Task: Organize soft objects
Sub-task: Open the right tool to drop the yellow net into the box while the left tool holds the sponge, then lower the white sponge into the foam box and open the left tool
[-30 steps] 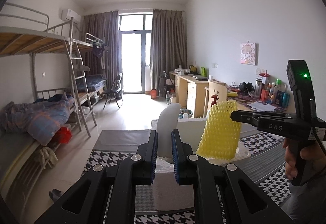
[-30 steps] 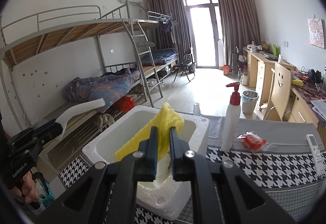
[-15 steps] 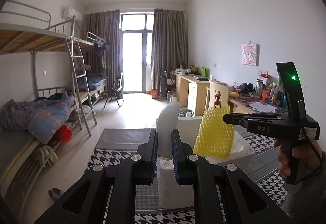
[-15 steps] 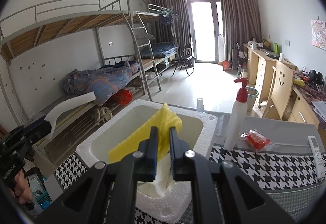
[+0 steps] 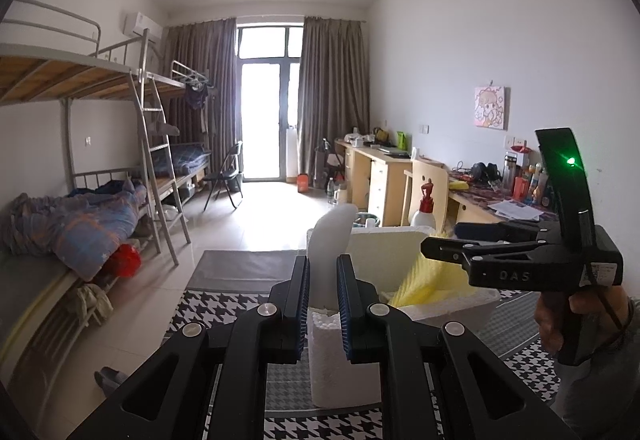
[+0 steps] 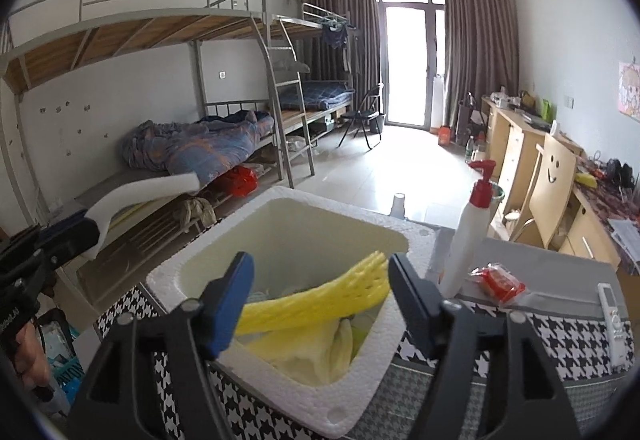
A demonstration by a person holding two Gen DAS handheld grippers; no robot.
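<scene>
A: Over the foam box [image 6: 276,224], the right hand-held gripper [image 6: 320,280] is opening, pads clear of the yellow foam net [image 6: 320,304], which is lying across the gap and resting on stuff inside the box.

B: And the other piece?

A: Left hand-held gripper [image 5: 322,294] is clamping the white foam strip [image 5: 330,240] w/ its long axis running fwd-up, just beside the box's near-left corner. Box is lying fwd-right of it, so the left hand looks nearer for the next drop.
</scene>
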